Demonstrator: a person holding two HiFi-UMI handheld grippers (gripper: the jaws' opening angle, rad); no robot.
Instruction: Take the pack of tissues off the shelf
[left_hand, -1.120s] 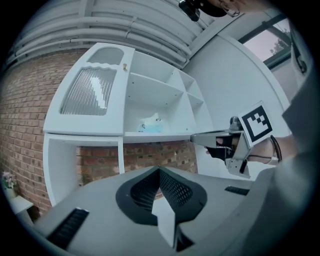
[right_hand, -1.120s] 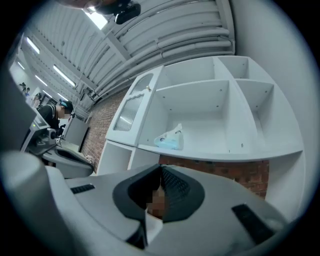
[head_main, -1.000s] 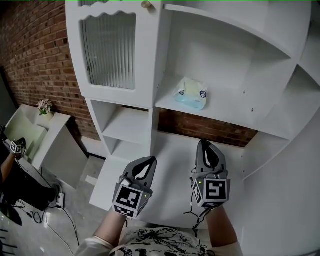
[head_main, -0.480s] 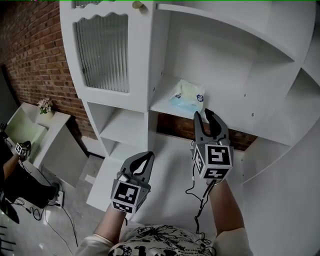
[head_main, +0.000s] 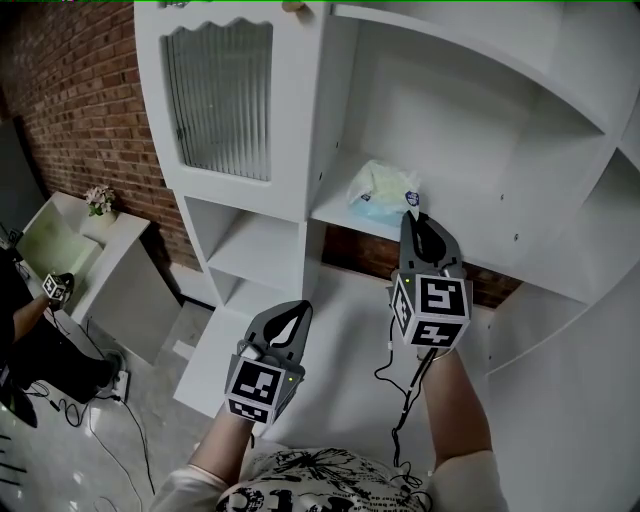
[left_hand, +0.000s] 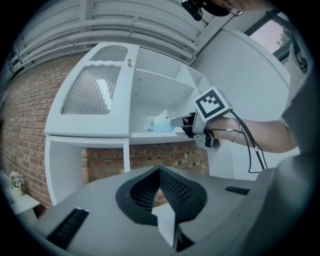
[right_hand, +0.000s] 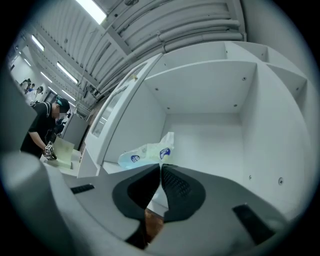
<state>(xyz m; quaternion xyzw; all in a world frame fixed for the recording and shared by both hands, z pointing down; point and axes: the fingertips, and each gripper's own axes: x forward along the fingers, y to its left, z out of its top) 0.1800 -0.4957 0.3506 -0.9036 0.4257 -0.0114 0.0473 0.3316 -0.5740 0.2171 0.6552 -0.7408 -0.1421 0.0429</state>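
The pack of tissues (head_main: 380, 192), pale blue and green in a clear wrapper, lies on the white shelf (head_main: 480, 250) of the open cabinet bay. My right gripper (head_main: 412, 215) is raised to shelf height with its tips at the pack's near right end. In the right gripper view the jaws are closing, tips nearly together (right_hand: 161, 167), with the pack's wrapper edge (right_hand: 145, 152) pinched at them. My left gripper (head_main: 297, 312) hangs low in front of the cabinet, shut and holding nothing. The left gripper view shows the pack (left_hand: 159, 124) with the right gripper (left_hand: 172, 120) against it.
A cabinet door with ribbed glass (head_main: 220, 100) stands left of the bay, and open cubbies (head_main: 255, 250) lie below it. A brick wall (head_main: 70, 110) runs behind. At far left are a low white unit with a small flower pot (head_main: 98, 200) and a person (right_hand: 45, 125).
My right gripper rose from low in front of the cabinet to the shelf, opened, reached the pack and closed its jaws on the pack's edge. The left gripper stayed low.
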